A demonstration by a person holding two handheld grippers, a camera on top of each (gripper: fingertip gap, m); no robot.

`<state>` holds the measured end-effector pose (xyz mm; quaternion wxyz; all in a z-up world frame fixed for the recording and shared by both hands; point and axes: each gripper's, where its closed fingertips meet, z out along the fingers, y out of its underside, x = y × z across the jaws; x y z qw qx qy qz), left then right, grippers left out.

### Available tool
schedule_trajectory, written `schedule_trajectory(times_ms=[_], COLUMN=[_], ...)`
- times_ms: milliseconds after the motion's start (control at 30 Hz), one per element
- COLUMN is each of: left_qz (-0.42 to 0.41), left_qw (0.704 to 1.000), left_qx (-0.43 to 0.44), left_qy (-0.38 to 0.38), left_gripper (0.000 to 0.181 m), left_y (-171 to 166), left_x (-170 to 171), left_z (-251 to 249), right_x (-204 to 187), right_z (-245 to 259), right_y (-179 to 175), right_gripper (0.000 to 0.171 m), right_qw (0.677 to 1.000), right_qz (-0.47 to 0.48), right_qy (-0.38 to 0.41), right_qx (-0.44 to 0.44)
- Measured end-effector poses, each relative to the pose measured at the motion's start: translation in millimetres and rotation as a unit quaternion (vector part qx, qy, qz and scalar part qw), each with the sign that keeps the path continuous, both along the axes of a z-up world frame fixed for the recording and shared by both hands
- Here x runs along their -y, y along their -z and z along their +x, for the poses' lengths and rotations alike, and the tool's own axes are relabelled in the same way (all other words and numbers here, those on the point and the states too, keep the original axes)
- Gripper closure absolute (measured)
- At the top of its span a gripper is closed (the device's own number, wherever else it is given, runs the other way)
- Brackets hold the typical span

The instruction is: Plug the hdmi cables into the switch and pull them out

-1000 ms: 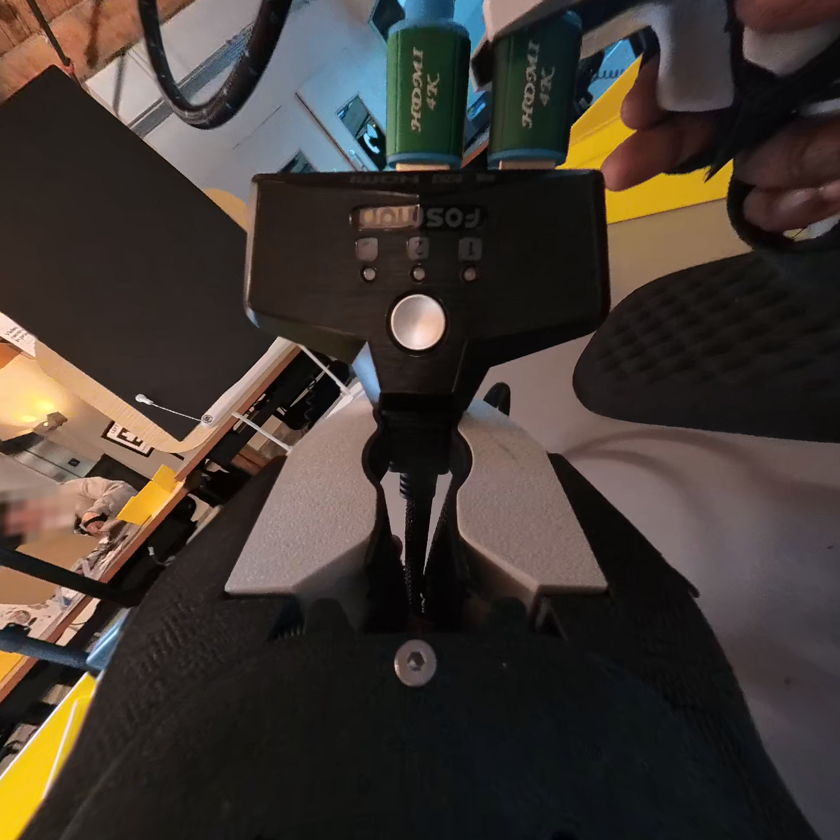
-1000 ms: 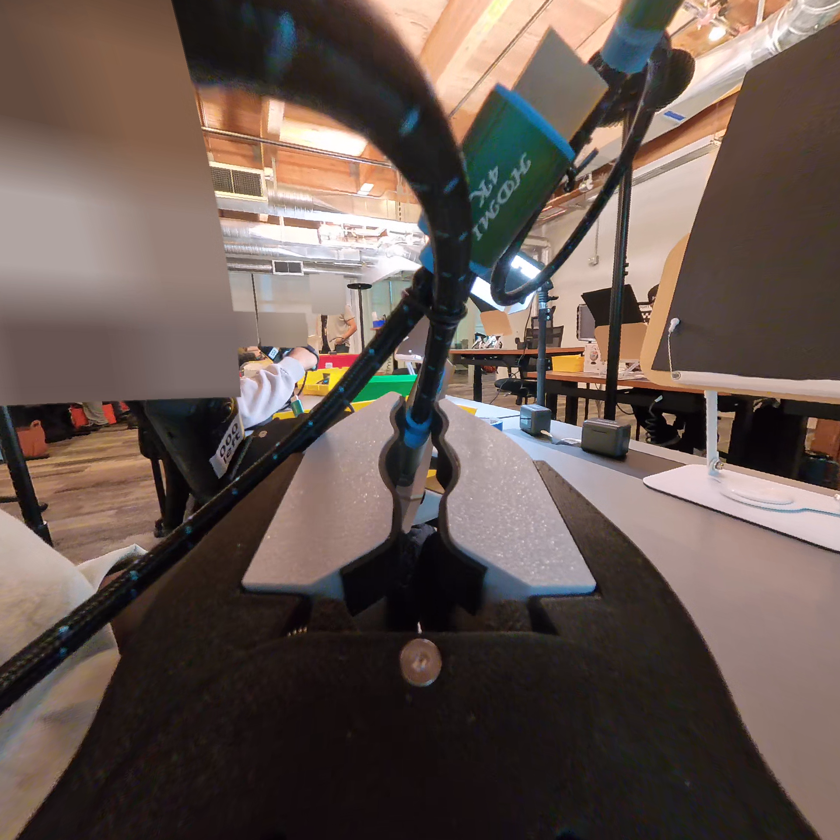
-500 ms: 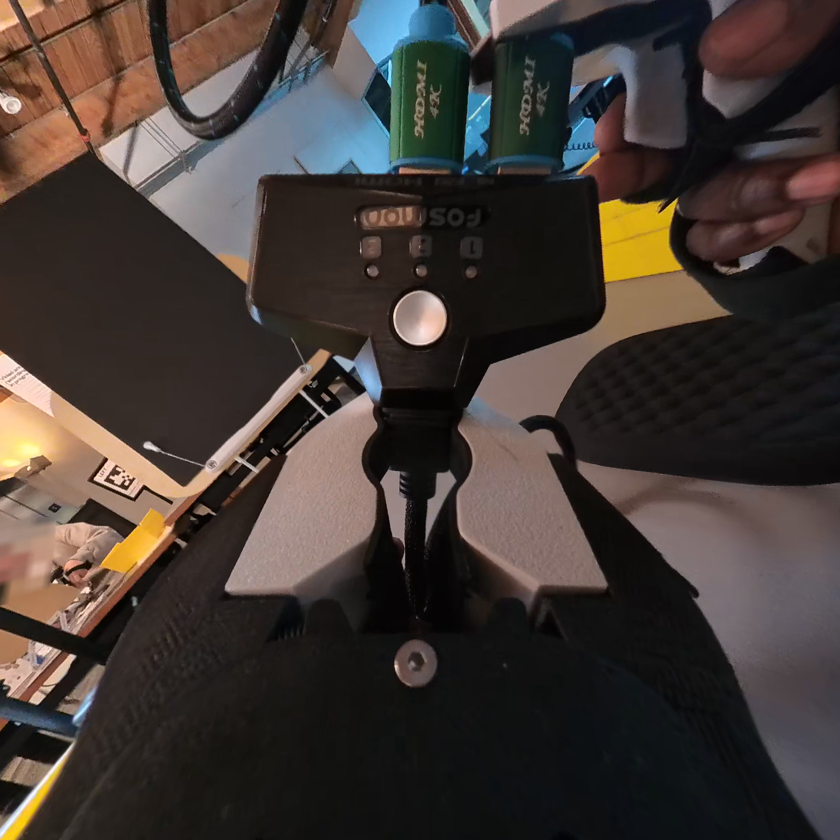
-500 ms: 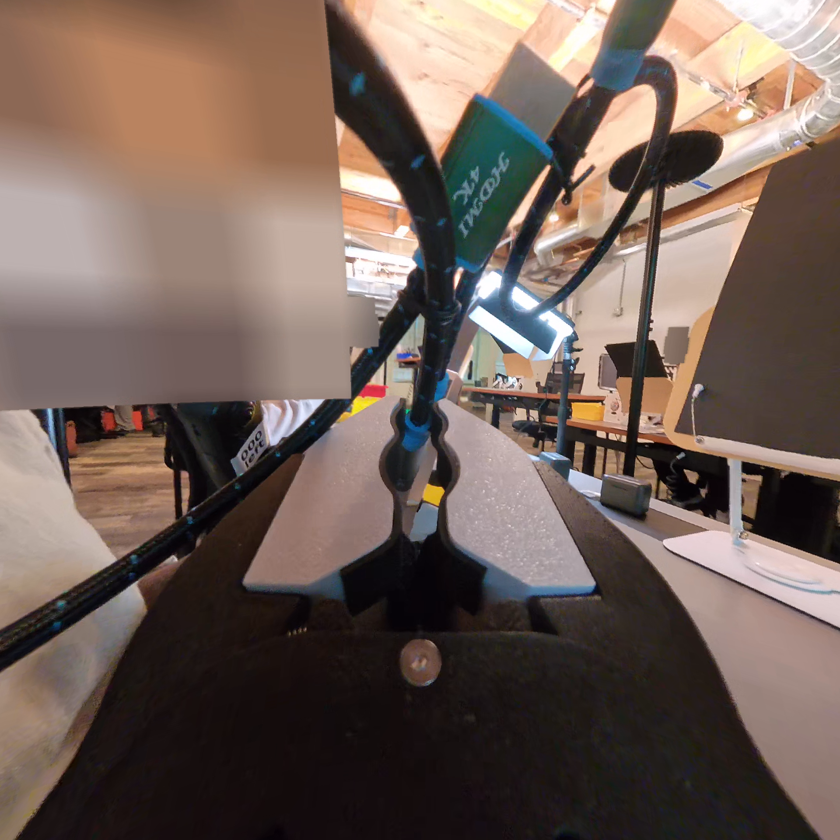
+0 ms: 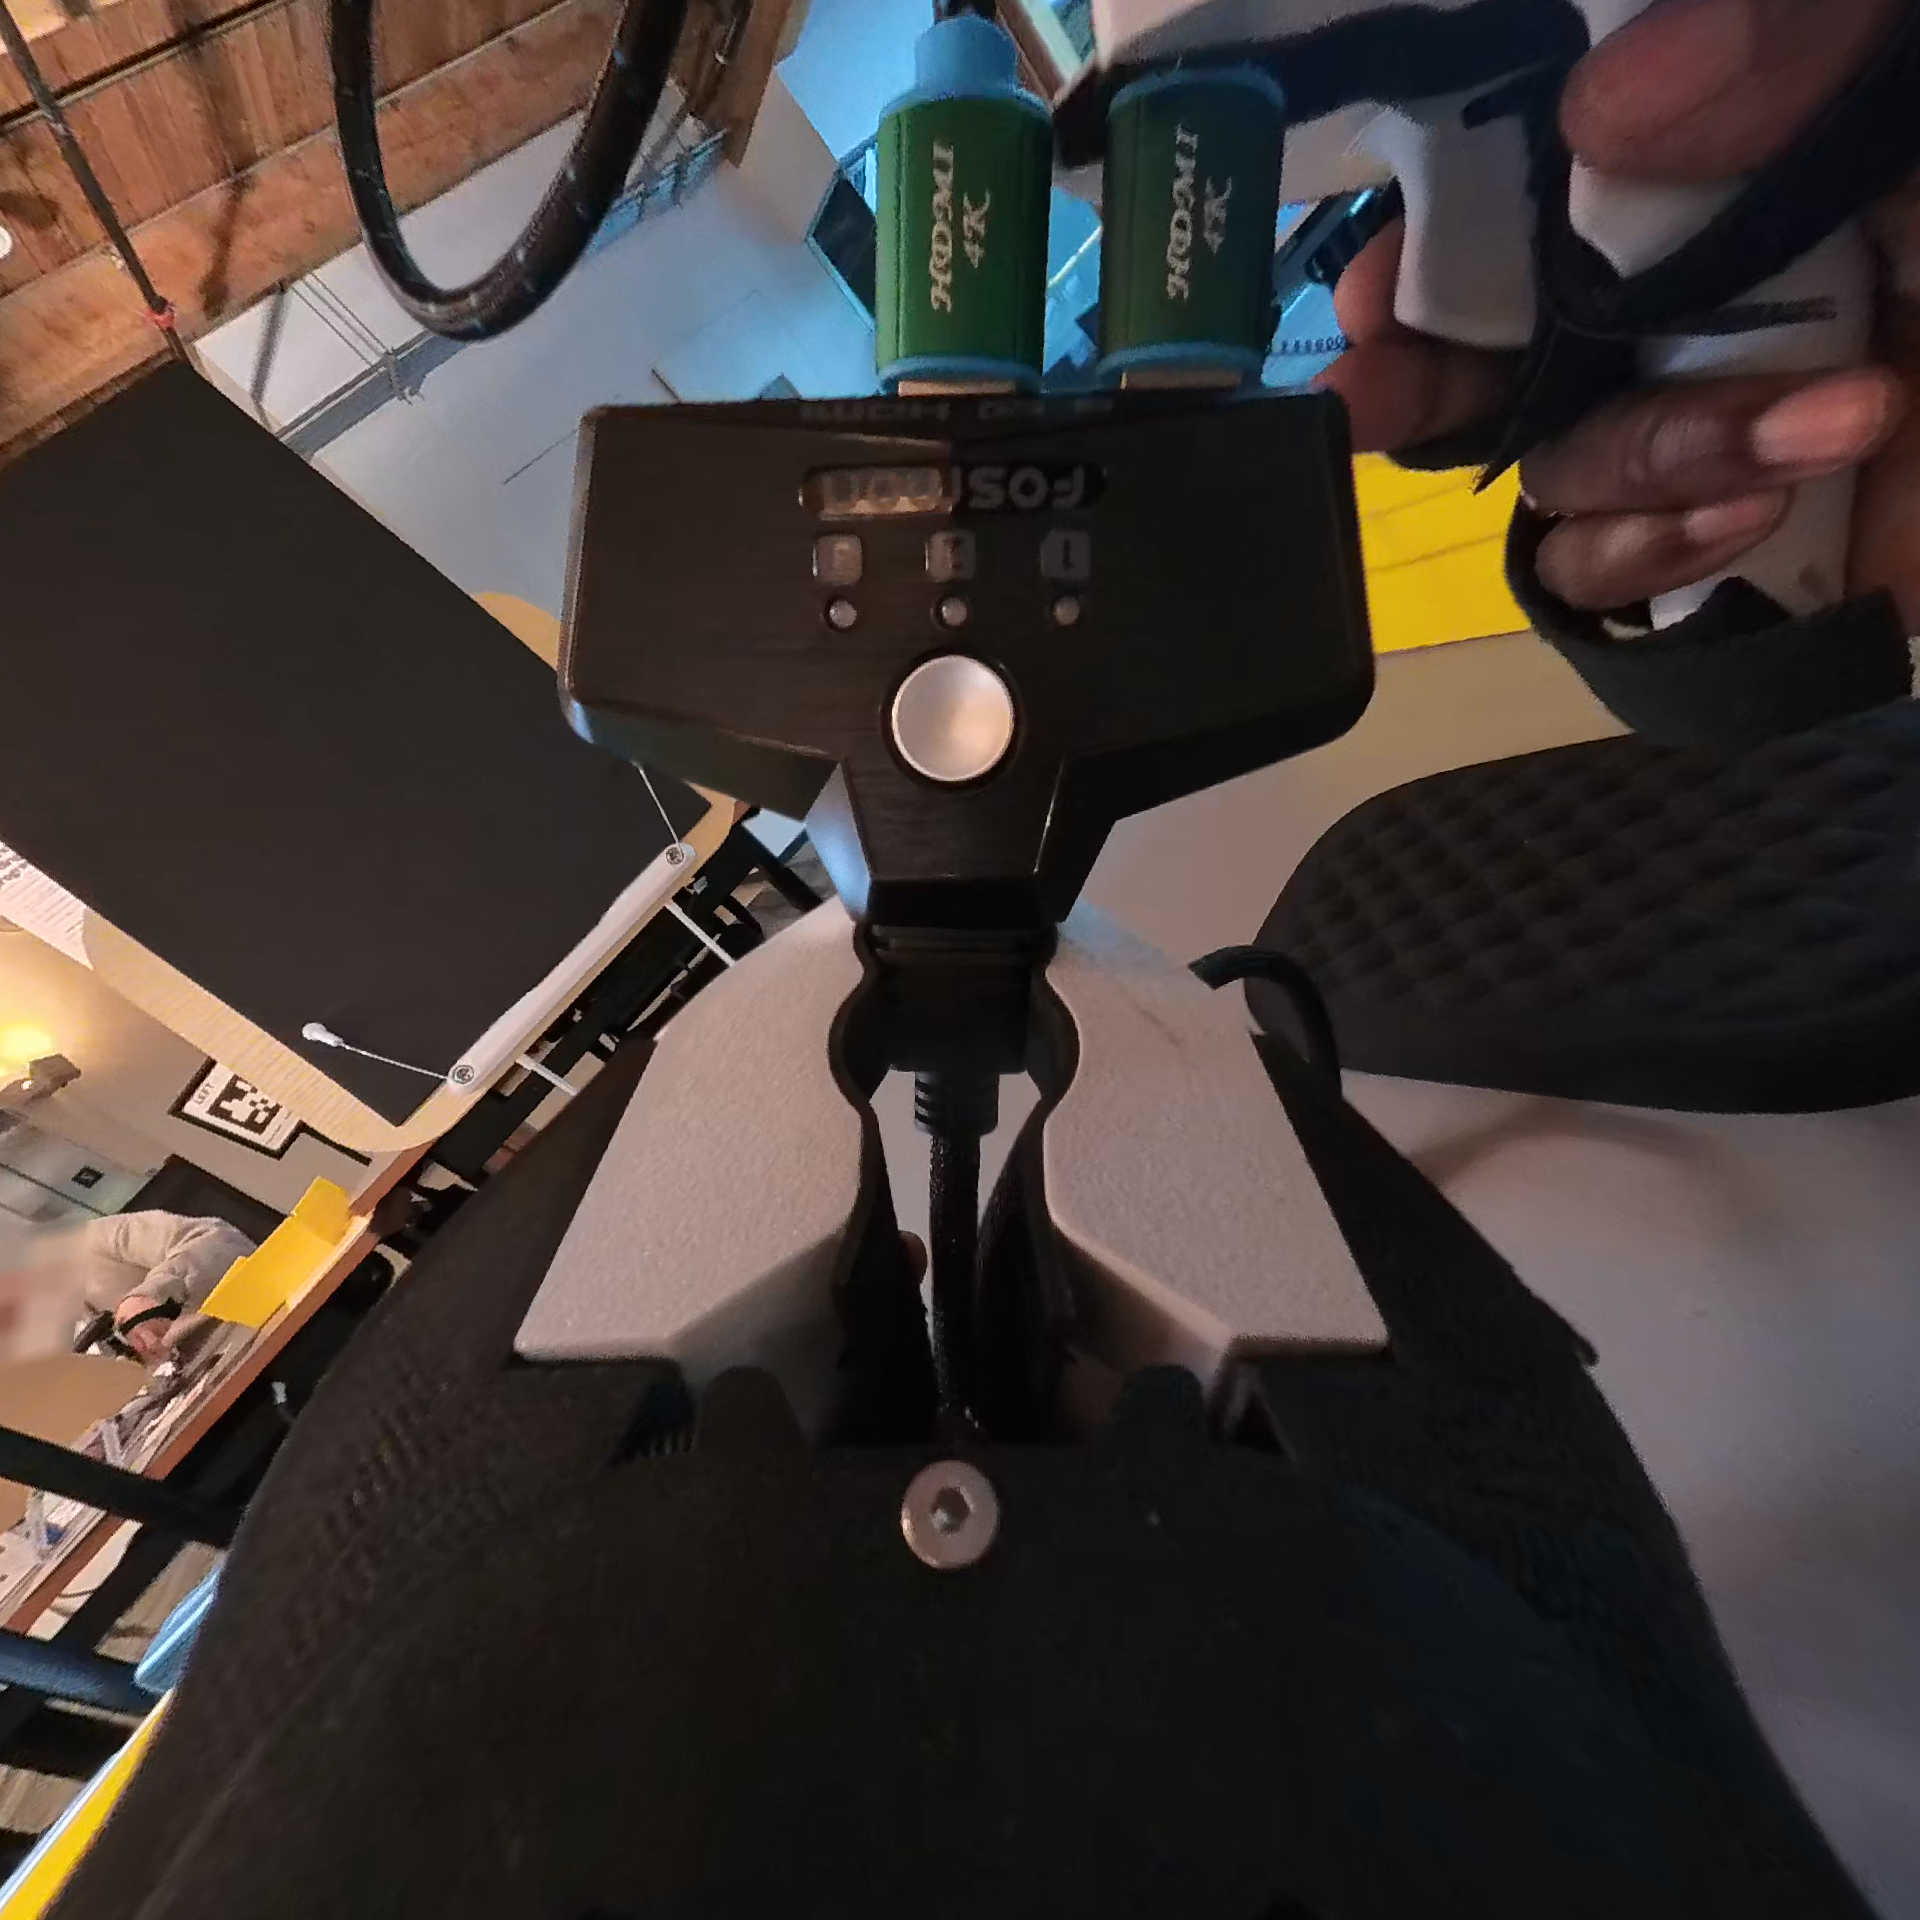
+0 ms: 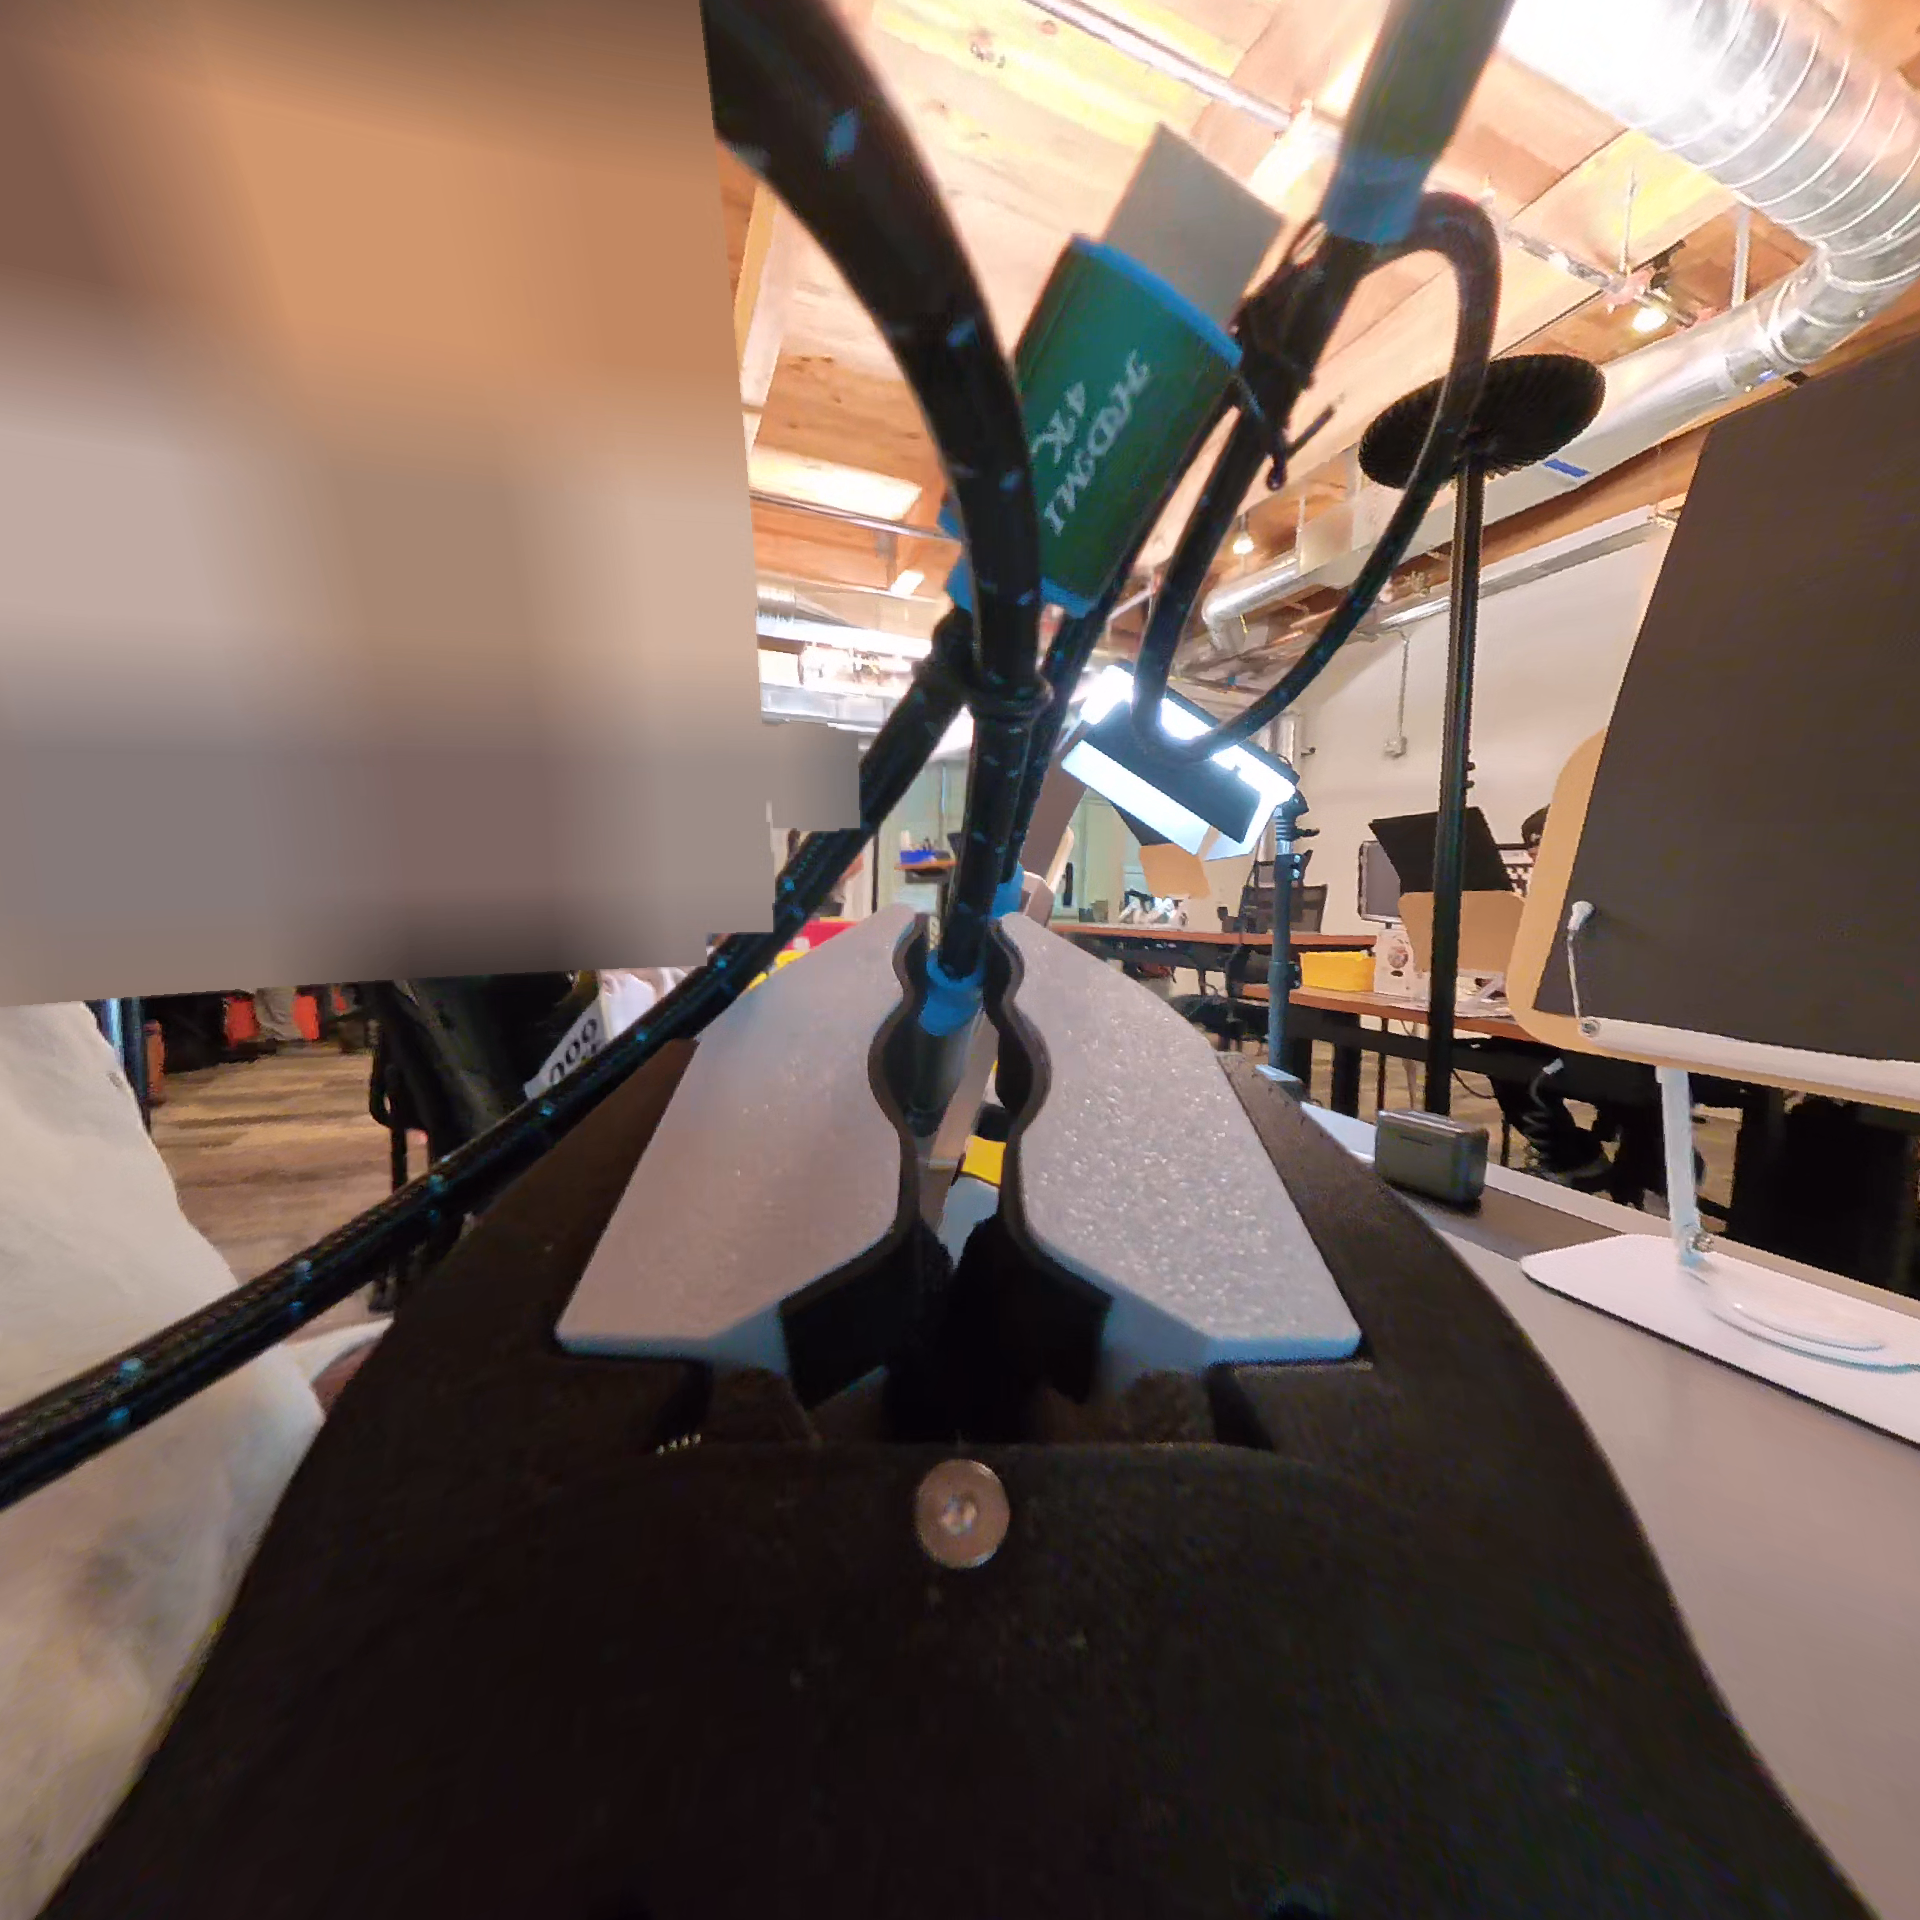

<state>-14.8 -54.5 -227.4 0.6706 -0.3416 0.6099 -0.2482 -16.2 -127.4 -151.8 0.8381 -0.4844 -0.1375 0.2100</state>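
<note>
Left wrist view: left claw point(image 5: 954, 1023) clamps the switch point(image 5: 961, 592) by its tail, both green plugs point(image 5: 958, 234) seated in its far edge. Right claw point(image 6: 958, 997) pinches a braided cable point(image 6: 982, 821) below a plug. Pulling by cable risks slipping or straining the connector.

Left wrist view: camera behind left gripper point(image 5: 954, 1023), looks forward along fingers, rolled and tilted upward; desk edge slants, ceiling beams at top. Switch point(image 5: 956, 613) very near, fills centre; two green plugs beyond, right plug point(image 5: 1184, 249) beside person's hand point(image 5: 1662, 312).

Right wrist view: camera behind right gripper point(image 6: 956, 997), roughly level, tipped slightly up toward ceiling. Braided cable point(image 6: 987, 790) close to lens; grey desk point(image 6: 1714, 1538) at right, office far behind.

Shared: green plug point(image 6: 1117, 457), black board on white stand point(image 6: 1787, 727).
</note>
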Motion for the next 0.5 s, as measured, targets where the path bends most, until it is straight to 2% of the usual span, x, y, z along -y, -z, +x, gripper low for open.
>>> schedule_trajectory(times_ms=[233, 367, 500], left_qz=[-0.014, -0.016, 0.011], left_qw=[0.999, 0.999, 0.999], left_qx=[-0.017, -0.026, -0.032], left_qy=[-0.031, -0.036, -0.025], left_gripper=[0.159, 0.159, 0.158], left_y=[11.2, 18.8, 20.2], left_x=[-16.3, -15.6, -12.7], left_z=[0.1, 4.8, 4.9], right_x=[-15.9, -20.6, -19.6], right_z=[4.4, 16.7, 16.0], right_y=[13.6, 17.5, 18.1], right_gripper=[0.162, 0.162, 0.163], right_qw=[0.999, 0.997, 0.998], right_qz=[-0.028, -0.024, -0.048], right_qy=[0.036, 0.007, 0.013], right_qx=[0.01, -0.073, -0.039])
